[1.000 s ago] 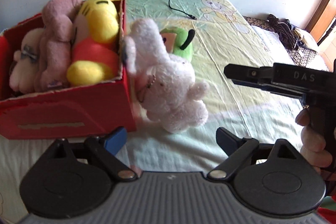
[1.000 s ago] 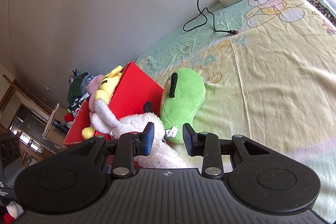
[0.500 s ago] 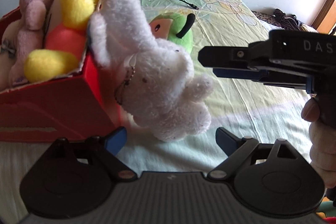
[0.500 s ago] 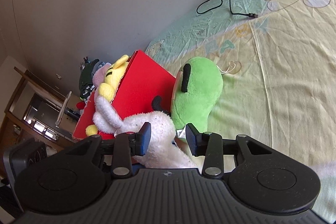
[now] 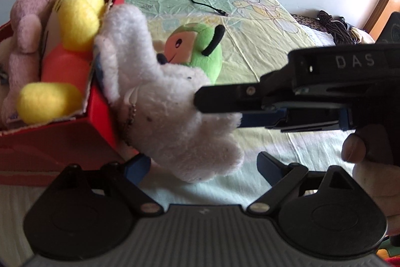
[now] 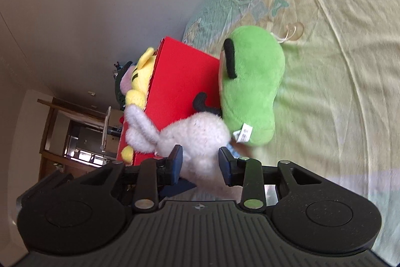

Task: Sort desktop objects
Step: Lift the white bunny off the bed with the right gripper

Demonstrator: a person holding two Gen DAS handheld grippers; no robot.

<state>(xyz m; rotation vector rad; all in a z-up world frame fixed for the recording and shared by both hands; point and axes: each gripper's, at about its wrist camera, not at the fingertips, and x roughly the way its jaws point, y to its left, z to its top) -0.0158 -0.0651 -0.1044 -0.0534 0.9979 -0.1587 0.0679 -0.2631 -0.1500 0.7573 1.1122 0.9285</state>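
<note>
My right tool [image 6: 200, 164] grips a fluffy white plush rabbit [image 5: 170, 116], its ears over the red cardboard box [image 5: 62, 137] rim. My left tool [image 5: 203, 164] hangs open. Yellow and pink plush toys are boxed; a green plush toy [image 5: 200, 51] waits on the bed.
</note>
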